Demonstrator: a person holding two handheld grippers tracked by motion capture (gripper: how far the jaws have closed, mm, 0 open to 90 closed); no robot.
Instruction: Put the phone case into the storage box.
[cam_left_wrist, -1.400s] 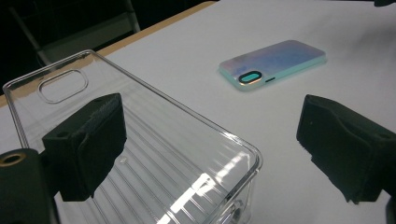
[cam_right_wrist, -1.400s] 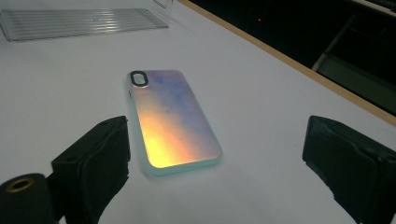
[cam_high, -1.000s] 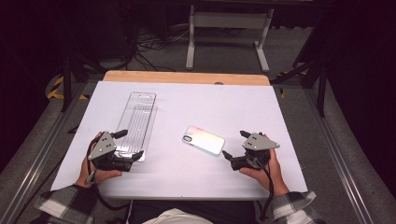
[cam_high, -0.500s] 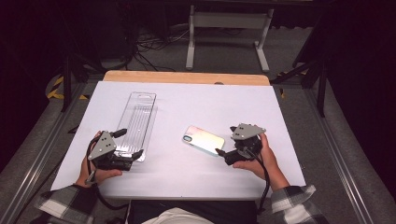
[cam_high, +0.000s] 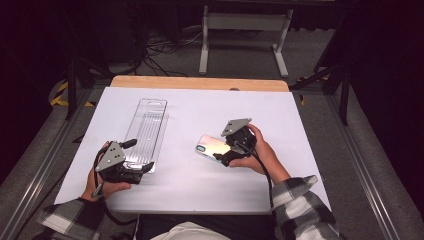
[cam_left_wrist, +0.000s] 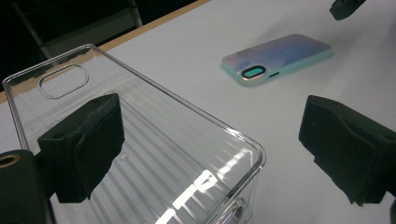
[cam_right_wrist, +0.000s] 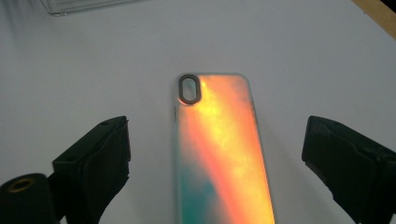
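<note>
An iridescent phone case with a dark oval camera cut-out (cam_high: 212, 147) lies flat on the white-covered table (cam_high: 300, 125), right of the middle. The right tongs (cam_high: 220, 156) sit low at the case's near end. In the right gripper view the case (cam_right_wrist: 222, 154) runs up between the two black jaws, which stand wide apart on either side of it with bare table showing between each pad and the case's edges, so nothing is gripped.

A long clear ribbed plastic tray with a hang-hole at its far end (cam_high: 147, 130) lies left of the middle, well apart from the case. The left tongs (cam_high: 142, 156) rest at the tray's near end, also spread wide. In the left gripper view one pad (cam_left_wrist: 84, 140) stands over the tray (cam_left_wrist: 154, 154) while the other is out over bare table to the side, and the tray's near corner lies between them; whether the first pad touches the plastic cannot be told. The case (cam_left_wrist: 278, 58) lies farther off in that view.
</note>
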